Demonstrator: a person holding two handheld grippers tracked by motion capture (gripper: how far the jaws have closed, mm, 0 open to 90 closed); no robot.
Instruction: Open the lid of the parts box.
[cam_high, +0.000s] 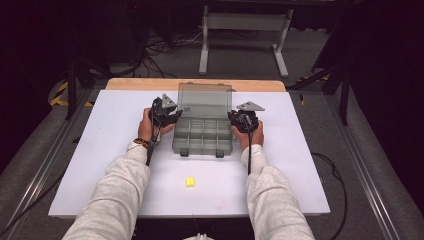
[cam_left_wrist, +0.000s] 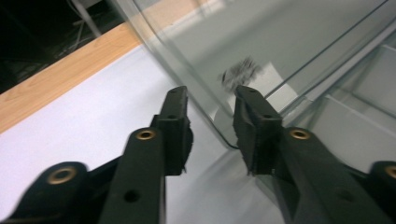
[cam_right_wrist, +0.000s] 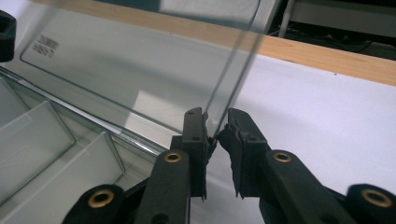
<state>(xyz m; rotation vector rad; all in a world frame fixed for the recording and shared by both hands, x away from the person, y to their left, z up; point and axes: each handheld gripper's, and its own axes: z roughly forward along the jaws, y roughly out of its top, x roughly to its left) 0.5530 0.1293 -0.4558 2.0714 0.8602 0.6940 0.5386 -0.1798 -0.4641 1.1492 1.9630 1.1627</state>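
Observation:
A clear plastic organizer box (cam_high: 202, 136) with empty compartments sits mid-table, its lid (cam_high: 205, 100) standing upright at the back. My left gripper (cam_high: 169, 117) is at the lid's left edge. In the left gripper view its jaws (cam_left_wrist: 211, 95) straddle the lid's rounded corner (cam_left_wrist: 219, 122), with room on both sides. My right gripper (cam_high: 236, 119) is at the lid's right edge. In the right gripper view its pads (cam_right_wrist: 215, 115) pinch the thin lid edge (cam_right_wrist: 233, 60) near its lower corner.
A small yellow piece (cam_high: 190, 181) lies on the white tabletop (cam_high: 100, 150) in front of the box, between the person's forearms. A wooden strip (cam_high: 150, 84) runs along the table's far edge. Beyond it stand a metal frame and cables on the floor.

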